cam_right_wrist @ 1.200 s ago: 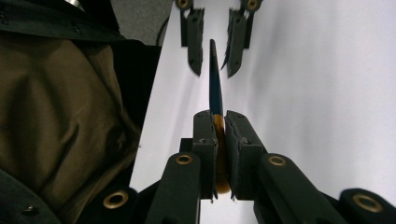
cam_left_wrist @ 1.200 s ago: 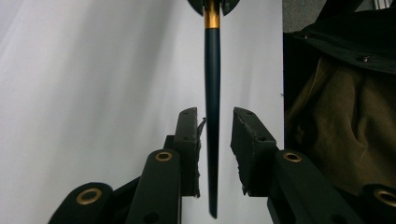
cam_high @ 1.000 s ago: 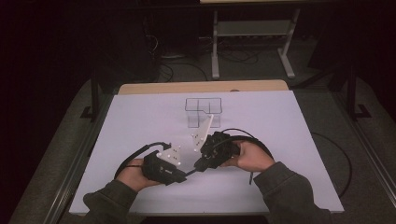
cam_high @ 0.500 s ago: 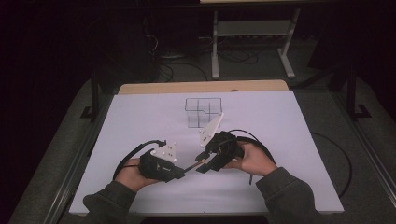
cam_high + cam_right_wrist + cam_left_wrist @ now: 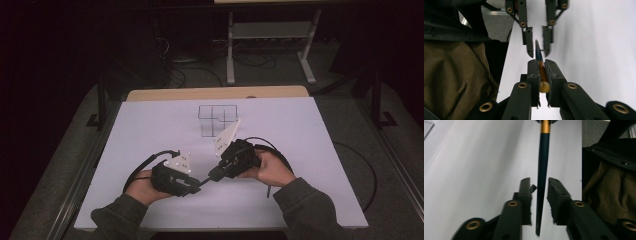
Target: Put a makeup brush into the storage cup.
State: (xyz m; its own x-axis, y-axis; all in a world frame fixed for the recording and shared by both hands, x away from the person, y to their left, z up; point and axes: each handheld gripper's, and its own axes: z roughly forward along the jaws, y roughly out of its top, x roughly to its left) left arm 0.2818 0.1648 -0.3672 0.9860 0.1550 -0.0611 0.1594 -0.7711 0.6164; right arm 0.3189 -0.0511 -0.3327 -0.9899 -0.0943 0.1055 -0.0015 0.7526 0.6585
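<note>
Nearest the person, over the front of the white table sheet (image 5: 300, 150), the two grippers meet tip to tip with a slim dark pen (image 5: 541, 185) bridging them. The right gripper (image 5: 541, 72) clamps the pen at its gold band, jaws drawn in tight on it, while the left gripper (image 5: 539, 195) has just been opening its jaws: they stand narrowly apart with the pen's tapered end between them, a sliver of daylight on either side, so the pads no longer press. As a judgement, this looks like the middle of a hand-to-hand pass, with the pen now carried by the right side alone; what seems left is to draw the left gripper clear and take the pen on to wherever it belongs, perhaps the clear divided organizer (image 5: 216, 120) standing empty farther up the sheet. The high view gives that layout, the left gripper (image 5: 192, 187) and right gripper (image 5: 212, 176) close together and the organizer well apart from them, yet there the pen is a mere dark line. The left gripper view shows the gaps beside the shaft; the right gripper view shows the gold section (image 5: 543, 75) pinched between its pads and the opposite jaws beyond.
</note>
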